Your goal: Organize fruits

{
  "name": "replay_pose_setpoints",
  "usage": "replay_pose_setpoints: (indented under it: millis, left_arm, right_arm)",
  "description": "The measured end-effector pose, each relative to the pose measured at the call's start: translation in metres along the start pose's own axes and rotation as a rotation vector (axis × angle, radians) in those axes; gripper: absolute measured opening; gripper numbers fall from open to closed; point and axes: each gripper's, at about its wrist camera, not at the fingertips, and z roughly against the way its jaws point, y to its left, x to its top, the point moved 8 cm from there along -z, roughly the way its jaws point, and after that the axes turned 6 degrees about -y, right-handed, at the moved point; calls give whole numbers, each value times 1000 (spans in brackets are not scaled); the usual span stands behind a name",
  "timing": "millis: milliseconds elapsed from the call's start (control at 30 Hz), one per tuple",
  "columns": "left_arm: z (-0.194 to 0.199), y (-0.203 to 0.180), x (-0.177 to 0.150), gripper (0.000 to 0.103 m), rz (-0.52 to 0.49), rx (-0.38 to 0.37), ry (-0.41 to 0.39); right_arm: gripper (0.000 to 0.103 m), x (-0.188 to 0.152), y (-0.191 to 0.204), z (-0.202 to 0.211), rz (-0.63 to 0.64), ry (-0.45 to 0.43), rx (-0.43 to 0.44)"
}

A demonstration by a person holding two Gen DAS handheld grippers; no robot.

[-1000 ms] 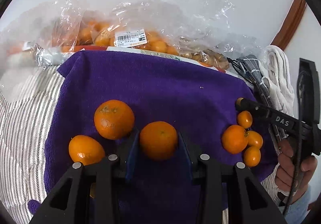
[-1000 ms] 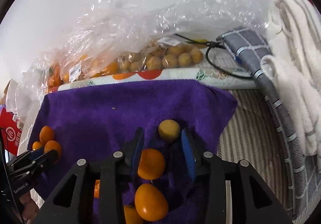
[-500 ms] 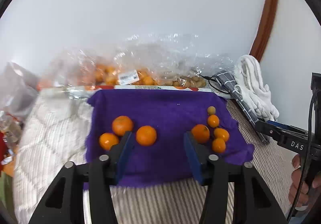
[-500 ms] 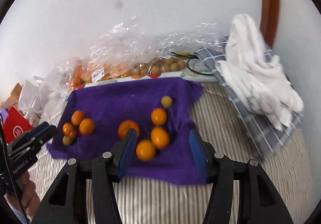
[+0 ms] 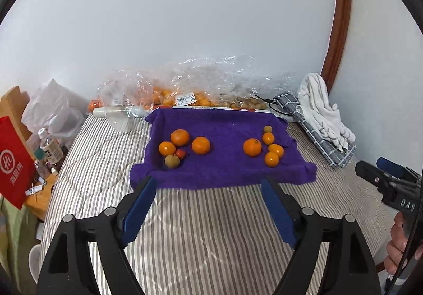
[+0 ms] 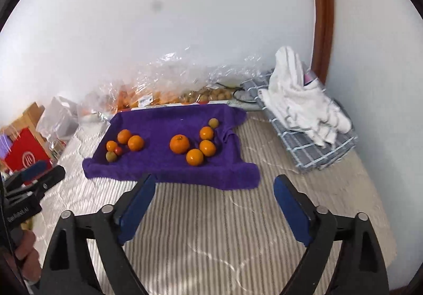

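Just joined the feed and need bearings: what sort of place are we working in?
Probably a bedroom at home: the fruit sits on a purple towel spread over a striped quilted bed cover, with folded laundry against the wall.

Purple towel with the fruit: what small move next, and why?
Probably bring the open left gripper forward to the small red fruit in the left pile on the purple towel; it and a greenish-brown fruit sit among orange citrus, so sorting looks unfinished.

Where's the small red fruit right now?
Both views show the small red fruit in the purple towel's left cluster, between an orange and a greenish fruit.
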Motion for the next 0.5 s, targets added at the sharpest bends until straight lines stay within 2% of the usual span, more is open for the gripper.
replay_pose_setpoints:
  millis: [133,500]
  left_arm:
    - [16,-6,-2,88,6,1,-15]
    - [42,-12,2,90,0,19,-53]
  right_arm:
    - [96,-7,0,17,-1,-15,14]
    - [99,-12,2,41,8,-44,6]
